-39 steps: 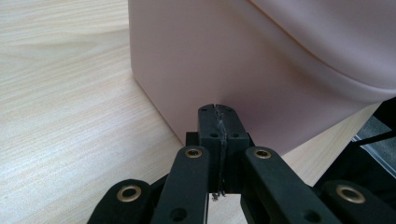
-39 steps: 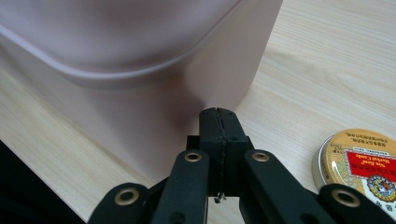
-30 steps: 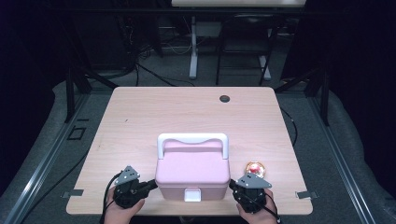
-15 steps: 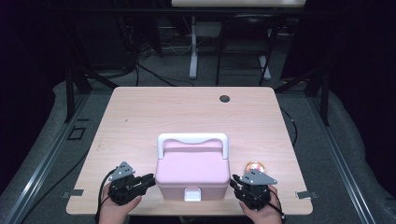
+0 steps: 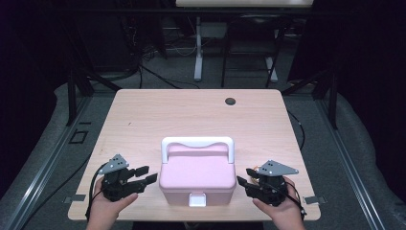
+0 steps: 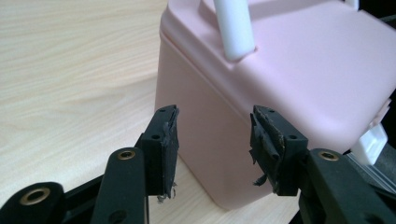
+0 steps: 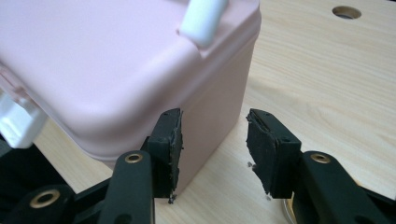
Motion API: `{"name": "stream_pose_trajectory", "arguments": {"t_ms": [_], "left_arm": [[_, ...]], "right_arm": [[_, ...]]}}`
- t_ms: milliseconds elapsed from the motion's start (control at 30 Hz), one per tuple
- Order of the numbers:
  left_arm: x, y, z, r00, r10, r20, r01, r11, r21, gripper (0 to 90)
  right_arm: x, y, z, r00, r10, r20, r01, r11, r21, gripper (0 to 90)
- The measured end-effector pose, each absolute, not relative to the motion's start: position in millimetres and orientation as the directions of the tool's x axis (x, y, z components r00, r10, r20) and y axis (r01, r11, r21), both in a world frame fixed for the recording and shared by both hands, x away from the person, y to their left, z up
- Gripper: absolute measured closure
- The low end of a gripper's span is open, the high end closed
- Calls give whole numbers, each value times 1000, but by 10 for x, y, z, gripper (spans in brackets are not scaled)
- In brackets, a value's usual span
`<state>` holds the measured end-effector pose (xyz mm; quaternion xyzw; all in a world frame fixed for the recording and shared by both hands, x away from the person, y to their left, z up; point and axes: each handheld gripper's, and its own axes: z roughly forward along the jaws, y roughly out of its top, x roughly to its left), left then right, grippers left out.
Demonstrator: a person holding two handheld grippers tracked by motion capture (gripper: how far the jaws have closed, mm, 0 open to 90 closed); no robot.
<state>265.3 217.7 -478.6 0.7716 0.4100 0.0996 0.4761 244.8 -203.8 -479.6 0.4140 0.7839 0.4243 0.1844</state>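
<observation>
A pink box [image 5: 197, 178] w/ a white handle [image 5: 197, 143] and white front latch [image 5: 197, 199] sits at the near edge of the bench [image 5: 191, 115], about mid-width. The left gripper [image 5: 146, 175] hovers just beside its left wall, the right gripper [image 5: 245, 177] just beside its right wall. Both pairs of jaws have just been opening and stand apart w/ nothing between them. A round hole [image 5: 231, 101] marks the far edge, right of centre.
</observation>
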Motion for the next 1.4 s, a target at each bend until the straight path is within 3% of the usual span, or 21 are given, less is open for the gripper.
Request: {"name": "stream_pose_trajectory", "arguments": {"t_ms": [433, 733, 1000, 1400], "left_arm": [[2757, 2164, -4469, 659, 714, -238, 517, -199, 833, 507], [2927, 1998, -4377, 684, 698, -213, 513, -253, 820, 510], [3090, 1902, -4312, 683, 693, -229, 531, -256, 808, 513], [3192, 1860, -4312, 676, 703, -220, 541, -271, 797, 529]], "right_arm": [[2534, -2008, -4505, -645, 760, 83, 469, 308, 828, 466], [2725, -1902, -4315, -665, 745, 59, 450, 335, 828, 522], [2930, -1826, -4250, -656, 744, 127, 501, 304, 810, 549], [3060, -1818, -4237, -642, 752, 150, 514, 277, 812, 566]]}}
